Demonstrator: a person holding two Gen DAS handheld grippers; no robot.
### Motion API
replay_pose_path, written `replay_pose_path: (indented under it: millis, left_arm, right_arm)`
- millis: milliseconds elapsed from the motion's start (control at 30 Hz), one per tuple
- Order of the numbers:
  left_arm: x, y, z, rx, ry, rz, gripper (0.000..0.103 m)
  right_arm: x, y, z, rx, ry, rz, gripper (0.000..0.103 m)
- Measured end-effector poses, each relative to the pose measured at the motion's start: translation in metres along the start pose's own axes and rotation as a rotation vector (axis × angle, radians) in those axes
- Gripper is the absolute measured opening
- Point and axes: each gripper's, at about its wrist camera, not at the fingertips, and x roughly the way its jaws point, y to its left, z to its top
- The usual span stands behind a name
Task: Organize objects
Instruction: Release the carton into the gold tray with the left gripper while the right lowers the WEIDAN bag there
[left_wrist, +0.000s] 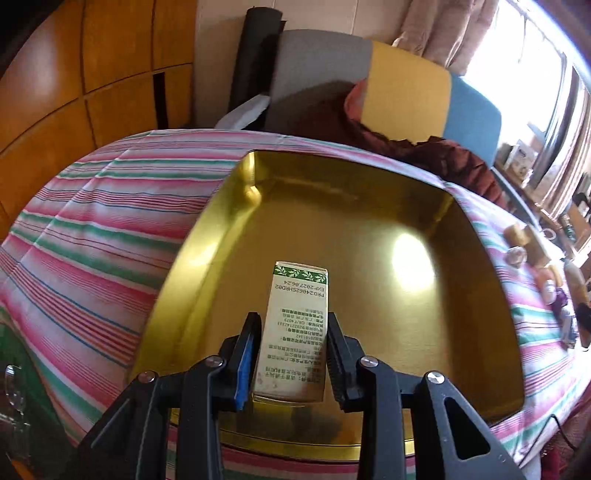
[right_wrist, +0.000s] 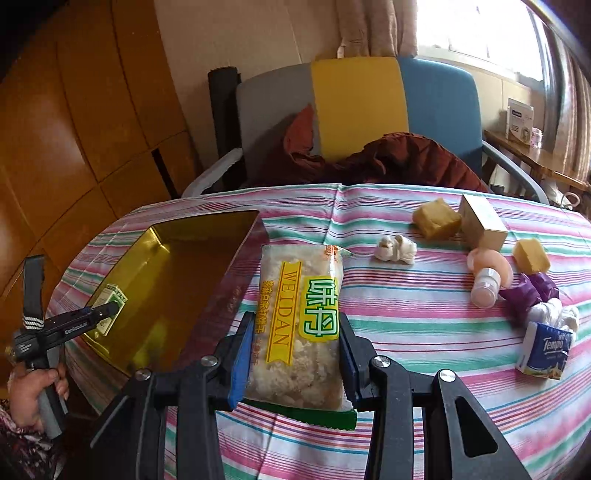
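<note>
— While I had the left gripper (left_wrist: 291, 354) over the tin, what were its jaws doing?

— They were pinching a small white carton (left_wrist: 293, 332) by its long sides, the printed face up and the green-banded end pointing away from me. I judged it was hanging above the gold floor of the tin (left_wrist: 207, 258), not resting on it, though I could not be certain from that view.

— And the right gripper (right_wrist: 293, 354)?

— I had it clamped on a snack packet (right_wrist: 299, 325) with yellow and green labels, held above the striped tablecloth (right_wrist: 406, 325) just beside the tin's near wall.

— Was anything in the tin already?

— Nothing that I could see; apart from the carton I was holding over it, the inside looked bare. So I judged the sorting had barely begun.

— What was left out?

— Further along the cloth lay two yellow blocks (right_wrist: 436, 218), a small gold box (right_wrist: 484, 225), a pink bottle (right_wrist: 487, 280), a white knotted wad (right_wrist: 397, 249), a purple crumpled thing (right_wrist: 528, 291) and a pack of tissues (right_wrist: 546, 349), all well apart from the tin. I reckoned each still needed carrying over, once the carton and packet were set down.
</note>
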Motion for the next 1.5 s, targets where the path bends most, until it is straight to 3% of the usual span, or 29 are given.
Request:
replay_pose_path:
  millis: [167, 333, 400, 533, 667, 867, 1000, 1167, 1267, 1333, 1400, 1500]
  left_arm:
    - [0.004, 0.015, 0.001, -0.033, 0.004, 0.091, 0.036]
    - [-0.004, 0.029, 0.0, -0.123, -0.016, 0.065, 0.043]
    - [-0.013, 0.037, 0.002, -0.198, -0.059, 0.044, 0.043]
    - [-0.039, 0.066, -0.006, -0.457, -0.156, -0.025, 0.045]
    - [-0.058, 0.076, -0.019, -0.587, -0.209, -0.001, 0.047]
    - [-0.072, 0.073, -0.023, -0.567, -0.242, 0.026, 0.047]
    - [-0.078, 0.069, -0.024, -0.559, -0.251, 0.014, 0.048]
    - [-0.084, 0.062, -0.027, -0.553, -0.263, 0.016, 0.048]
    - [-0.085, 0.061, -0.028, -0.557, -0.27, 0.013, 0.048]
    - [-0.085, 0.059, -0.028, -0.55, -0.273, 0.016, 0.048]
    - [-0.086, 0.057, -0.029, -0.549, -0.273, 0.017, 0.048]
    - [-0.085, 0.056, -0.031, -0.553, -0.275, 0.018, 0.048]
  right_arm:
    - [0.006, 0.028, 0.001, -0.059, 0.011, 0.046, 0.042]
    - [0.013, 0.054, 0.0, -0.117, 0.027, 0.093, 0.042]
    - [0.017, 0.065, 0.0, -0.143, 0.041, 0.116, 0.042]
    - [0.028, 0.089, -0.001, -0.195, 0.071, 0.156, 0.042]
    - [0.044, 0.116, -0.002, -0.235, 0.108, 0.206, 0.042]
    - [0.076, 0.157, -0.005, -0.281, 0.184, 0.26, 0.042]
    - [0.103, 0.176, -0.009, -0.279, 0.243, 0.252, 0.042]
    - [0.139, 0.188, -0.015, -0.214, 0.324, 0.244, 0.042]
    - [0.155, 0.19, -0.015, -0.137, 0.372, 0.299, 0.044]
    - [0.158, 0.19, -0.015, -0.088, 0.38, 0.353, 0.045]
    - [0.152, 0.19, -0.015, -0.084, 0.361, 0.395, 0.054]
    - [0.134, 0.186, -0.014, -0.124, 0.297, 0.401, 0.058]
